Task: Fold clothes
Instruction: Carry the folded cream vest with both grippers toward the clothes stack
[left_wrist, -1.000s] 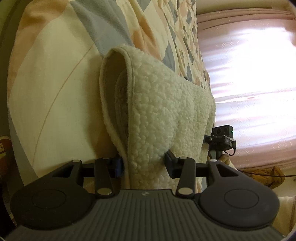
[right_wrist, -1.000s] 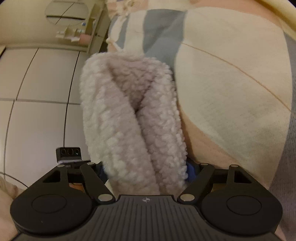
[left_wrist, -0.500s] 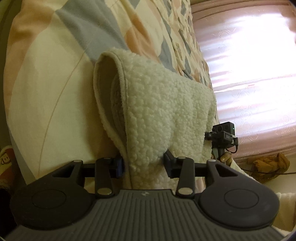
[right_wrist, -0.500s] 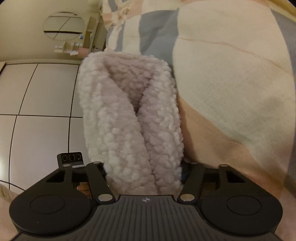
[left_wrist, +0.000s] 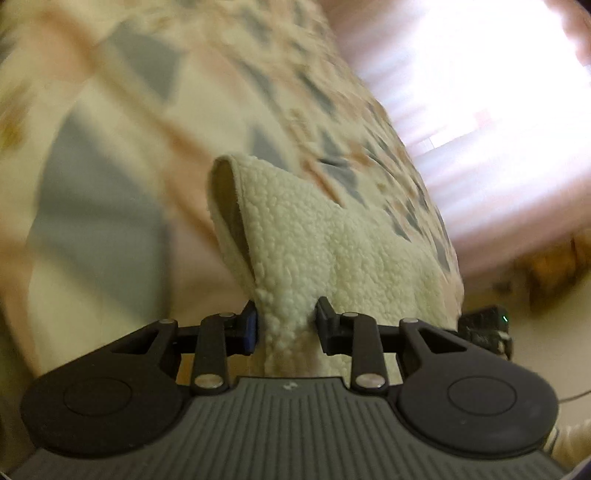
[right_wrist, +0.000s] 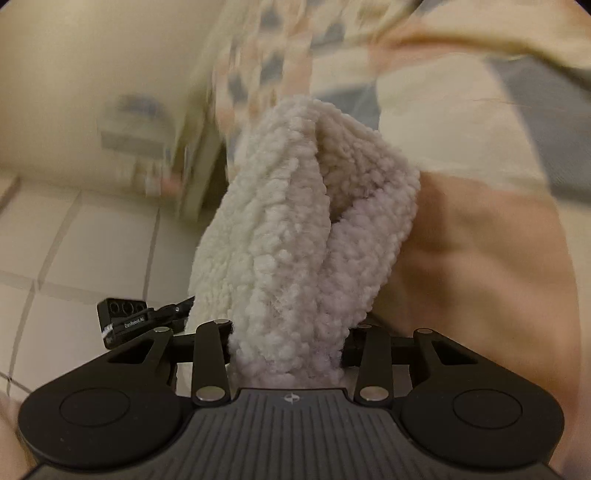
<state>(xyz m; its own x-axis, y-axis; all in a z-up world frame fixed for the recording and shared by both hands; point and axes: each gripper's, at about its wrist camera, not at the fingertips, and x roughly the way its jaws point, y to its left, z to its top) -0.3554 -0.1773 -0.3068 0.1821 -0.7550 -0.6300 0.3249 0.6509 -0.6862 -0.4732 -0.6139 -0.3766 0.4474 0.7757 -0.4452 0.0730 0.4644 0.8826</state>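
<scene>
Nearest in each wrist view, a bunched edge of a cream fleece garment (left_wrist: 317, 236) sits between the black fingers: the left tongs (left_wrist: 285, 326) are narrowing onto a thin pinch of it, blue pad on one side and black pad on the other pressed into the pile, and the right tongs (right_wrist: 288, 341) are closing on a much thicker wad (right_wrist: 303, 236) that hides their pads. The garment hangs lifted between the two grips, above the bed (left_wrist: 110, 155), not laid flat, so by my judgement the fold is only being set up: both ends are caught, but no crease is laid down and smoothing and stacking remain. The fabric is nubby, curly fleece, thick and springy, with a smoother suede-like lining showing at the rolled edge in the left view; it should compress easily yet slip little. Beyond it lies a soft quilt printed in cream, peach and grey-blue patches. Farther off are pale floor tiles (right_wrist: 74, 236), blurred furniture, and a bright pink curtain (left_wrist: 480, 110).
</scene>
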